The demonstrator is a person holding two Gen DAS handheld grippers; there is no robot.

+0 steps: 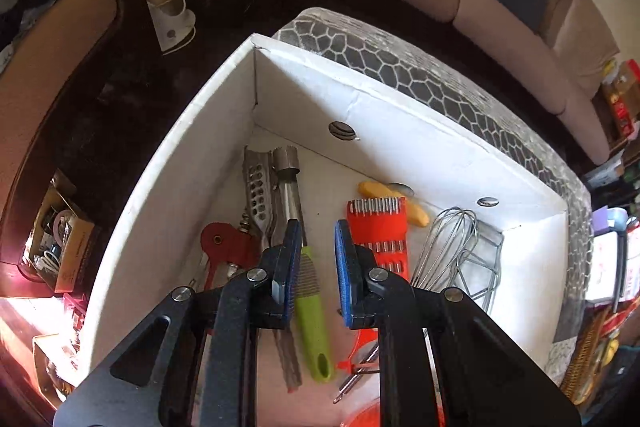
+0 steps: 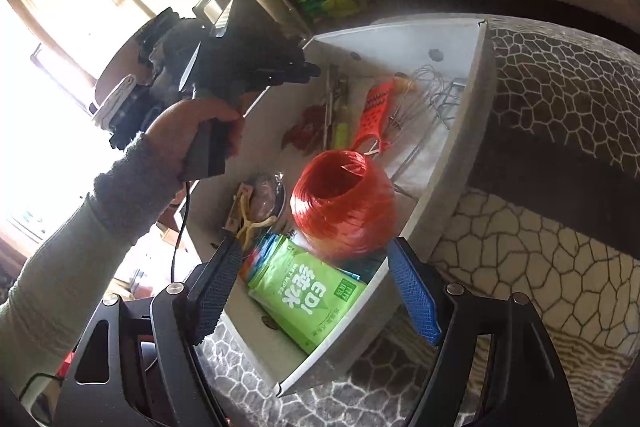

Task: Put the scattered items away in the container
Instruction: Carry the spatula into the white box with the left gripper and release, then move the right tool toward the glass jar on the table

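Note:
A white cardboard box (image 1: 168,187) sits on a patterned ottoman (image 1: 460,87). In it lie a green-handled tool (image 1: 314,323), a metal corer (image 1: 290,187), a red slicer (image 1: 380,231), a wire whisk (image 1: 444,247) and a red opener (image 1: 224,247). My left gripper (image 1: 318,263) hovers open and empty over the box. The right wrist view shows the box (image 2: 440,163) with a red twine ball (image 2: 344,203), a green wet wipes pack (image 2: 308,299) and a slingshot (image 2: 252,227). My right gripper (image 2: 320,291) is open and empty above the box's near corner. The left gripper (image 2: 308,71) also shows there.
A beige sofa (image 1: 520,11) stands behind the ottoman. A white steamer (image 1: 172,15) and cluttered boxes (image 1: 56,239) sit on the dark floor at left. A bright window (image 2: 60,27) lies left in the right wrist view. A patterned rug (image 2: 520,267) is at right.

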